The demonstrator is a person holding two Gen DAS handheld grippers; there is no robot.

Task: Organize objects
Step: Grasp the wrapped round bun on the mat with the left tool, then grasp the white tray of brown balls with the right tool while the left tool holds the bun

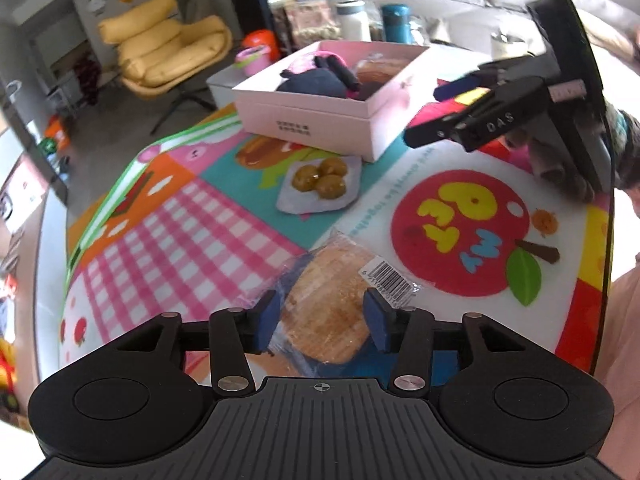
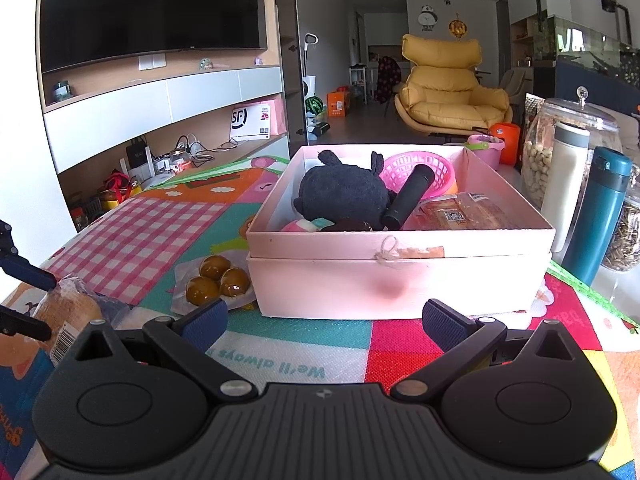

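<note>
Fingers on my left gripper (image 1: pixel 325 322) are sitting either side of the wrapped bread bun (image 1: pixel 328 300), blue pads against the plastic on both flanks, so I'd call it closed around the bun, though I can't tell how hard it's actually biting. Bun is soft and the wrapper is slippery film, so my plan is a gentle squeeze across the body of the bread, not the loose crinkly edge by the barcode, otherwise the film will just slide out. It's down on the colourful play mat (image 1: pixel 192 216), near my side of the table, well short of the pink box (image 2: pixel 400 276). My right gripper (image 2: pixel 325 320) is spread wide with nothing in it, hovering just in front of the box wall, so it's free to steady the box if it scoots. Between bun and box there's the packet of brown braised eggs (image 1: pixel 320 180), lying right by the box front, so I'd lift clear first and carry over that instead of dragging. Box already has a black plush toy (image 2: pixel 344 196), a pink basket (image 2: pixel 416 168), a black cylinder (image 2: pixel 408 196) and another wrapped snack (image 2: pixel 460 212), so the open gap looks to be the near right corner on top of that snack. Lower in, don't drop.
</note>
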